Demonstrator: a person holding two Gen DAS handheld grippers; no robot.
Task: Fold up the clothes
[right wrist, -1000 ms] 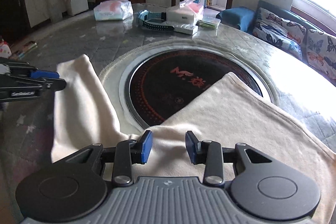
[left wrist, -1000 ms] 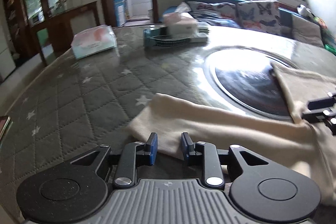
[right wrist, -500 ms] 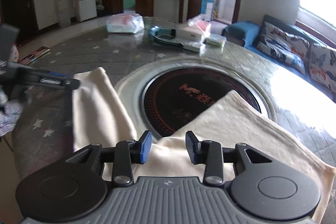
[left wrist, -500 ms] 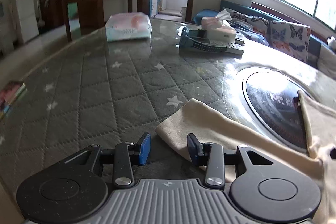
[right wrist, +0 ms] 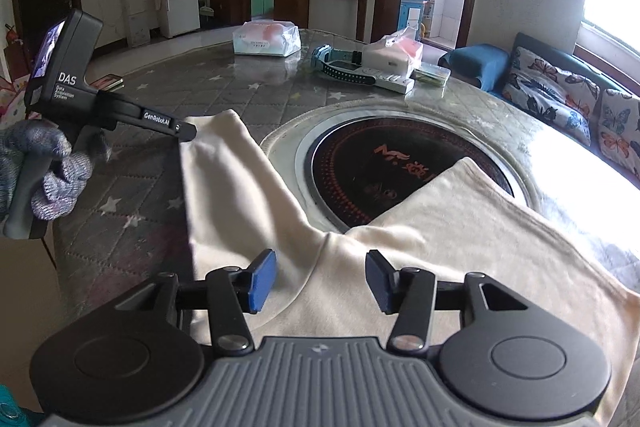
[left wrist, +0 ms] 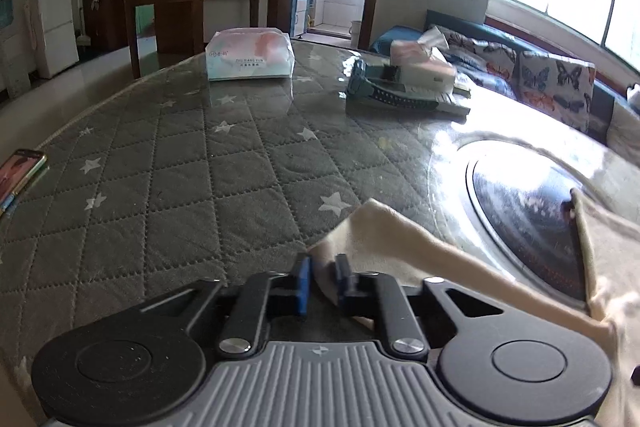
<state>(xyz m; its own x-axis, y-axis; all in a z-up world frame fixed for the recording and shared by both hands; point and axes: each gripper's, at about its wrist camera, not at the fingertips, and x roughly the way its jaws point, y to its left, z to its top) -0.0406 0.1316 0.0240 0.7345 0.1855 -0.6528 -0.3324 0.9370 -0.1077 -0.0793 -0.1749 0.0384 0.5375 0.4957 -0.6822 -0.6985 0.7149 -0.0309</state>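
A cream garment (right wrist: 460, 227) lies spread on the round table, partly over a black cooktop (right wrist: 400, 163) set in the middle. One long sleeve-like part (right wrist: 224, 179) runs off to the left. In the left wrist view my left gripper (left wrist: 322, 267) is shut on the end of that part of the garment (left wrist: 400, 243), with cloth pinched between the blue pads. The right wrist view shows the same left gripper (right wrist: 186, 131), held by a gloved hand (right wrist: 52, 179). My right gripper (right wrist: 320, 271) hovers over the garment's middle, its jaws opening, with nothing pressed between them.
On the far side of the grey quilted table cover (left wrist: 180, 187) sit a tissue pack (left wrist: 250, 55) and a tissue box on a stack of items (left wrist: 416, 75). A phone (left wrist: 20, 175) lies at the left table edge. A sofa with butterfly cushions (right wrist: 560, 91) stands at the right.
My left gripper has shut on the end of the cream garment, which lay just in front of its open jaws before. The right jaws have spread wider and the right gripper has drawn back a little.
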